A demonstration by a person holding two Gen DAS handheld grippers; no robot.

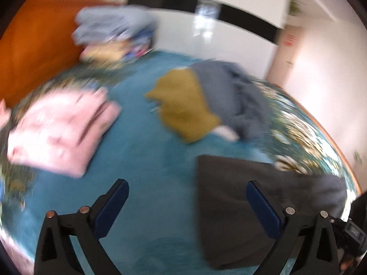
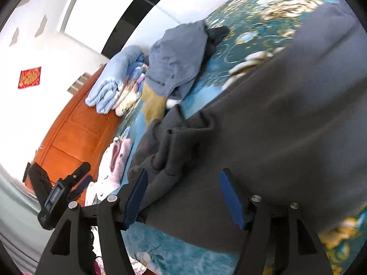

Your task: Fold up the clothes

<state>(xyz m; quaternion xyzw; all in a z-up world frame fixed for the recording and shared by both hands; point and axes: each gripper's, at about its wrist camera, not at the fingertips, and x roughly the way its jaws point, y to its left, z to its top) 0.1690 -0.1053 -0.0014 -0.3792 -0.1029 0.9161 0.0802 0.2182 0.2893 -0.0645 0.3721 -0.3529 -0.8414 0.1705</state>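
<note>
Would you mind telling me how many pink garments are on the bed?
1. The pink garment lies folded near the orange headboard, apart from the dark grey garment by the tools. Others may be hidden in the piles.

Two low wrist views, shared bed [image 1: 142, 137]

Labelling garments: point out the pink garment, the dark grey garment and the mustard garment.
pink garment [image 1: 62, 133], left wrist view, middle of folded top.
dark grey garment [image 2: 263, 137], right wrist view, flat body panel.
mustard garment [image 1: 183, 105], left wrist view, centre of visible part.
</note>
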